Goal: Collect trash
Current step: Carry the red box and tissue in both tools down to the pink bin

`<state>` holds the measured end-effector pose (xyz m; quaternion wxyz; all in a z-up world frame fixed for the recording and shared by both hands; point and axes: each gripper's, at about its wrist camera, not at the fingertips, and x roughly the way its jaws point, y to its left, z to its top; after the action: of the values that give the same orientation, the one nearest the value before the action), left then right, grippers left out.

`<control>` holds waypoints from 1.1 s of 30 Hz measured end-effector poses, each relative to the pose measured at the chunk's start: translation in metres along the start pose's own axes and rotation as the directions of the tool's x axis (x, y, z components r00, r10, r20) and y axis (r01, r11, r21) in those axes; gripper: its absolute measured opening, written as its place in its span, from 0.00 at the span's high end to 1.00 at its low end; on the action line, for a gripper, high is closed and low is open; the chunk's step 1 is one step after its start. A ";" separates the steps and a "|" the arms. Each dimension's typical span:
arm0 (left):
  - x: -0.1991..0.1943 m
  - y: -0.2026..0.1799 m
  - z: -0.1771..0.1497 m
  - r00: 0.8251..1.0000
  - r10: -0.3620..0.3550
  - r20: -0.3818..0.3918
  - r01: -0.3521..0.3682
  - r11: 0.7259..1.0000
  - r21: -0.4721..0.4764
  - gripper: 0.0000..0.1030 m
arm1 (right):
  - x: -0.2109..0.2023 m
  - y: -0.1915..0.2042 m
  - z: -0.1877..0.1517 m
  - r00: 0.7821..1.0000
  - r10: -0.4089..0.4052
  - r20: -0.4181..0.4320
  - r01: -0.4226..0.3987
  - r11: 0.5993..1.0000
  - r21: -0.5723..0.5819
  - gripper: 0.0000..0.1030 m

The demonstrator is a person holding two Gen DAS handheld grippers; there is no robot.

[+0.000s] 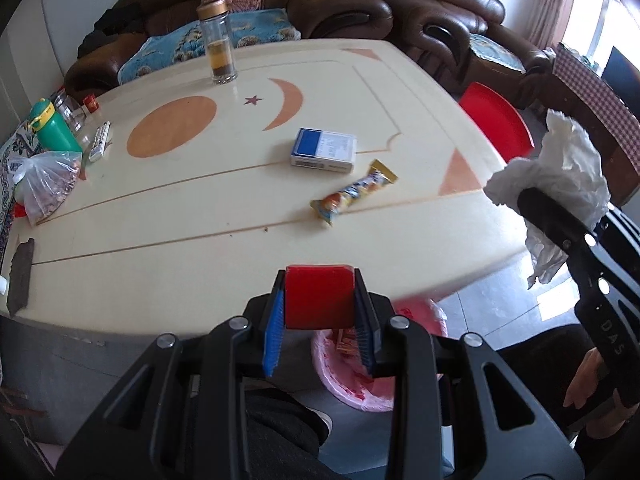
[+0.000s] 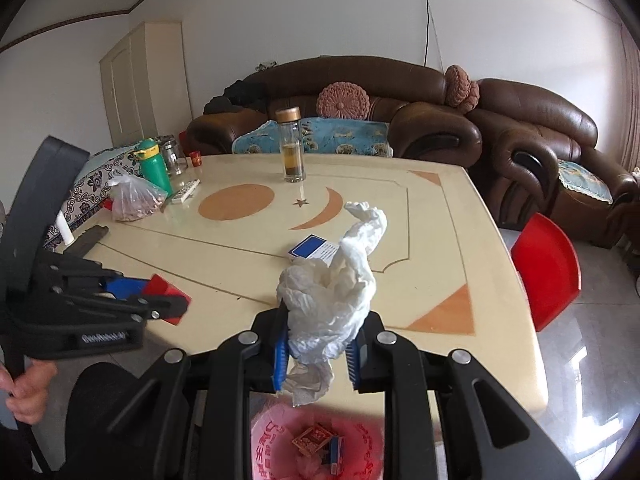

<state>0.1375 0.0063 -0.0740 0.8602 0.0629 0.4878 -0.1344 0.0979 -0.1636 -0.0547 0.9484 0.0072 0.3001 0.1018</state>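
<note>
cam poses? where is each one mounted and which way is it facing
Left wrist: on the left gripper holding a red box, facing across the table toward the sofa; dark-clothed legs below.
Right wrist: on the right gripper holding crumpled tissue, same heading; left hand visible.
Shared: blue box, glass bottle, pink bin.

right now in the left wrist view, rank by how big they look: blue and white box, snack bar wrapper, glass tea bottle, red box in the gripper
1. red box, though it is nearest the camera, so this is unsure
2. blue and white box
3. glass tea bottle and snack bar wrapper look too alike to rank
</note>
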 end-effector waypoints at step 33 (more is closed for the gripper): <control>-0.021 -0.060 -0.082 0.998 -0.059 0.036 0.053 0.990 0.133 0.73 | -0.059 0.018 -0.076 0.996 -0.009 -0.091 0.012 1.000 0.026 0.78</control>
<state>0.0420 -0.0282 -0.0967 0.8597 0.1032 0.4622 -0.1916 0.0039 -0.1611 -0.0824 0.9342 0.0136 0.3442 0.0931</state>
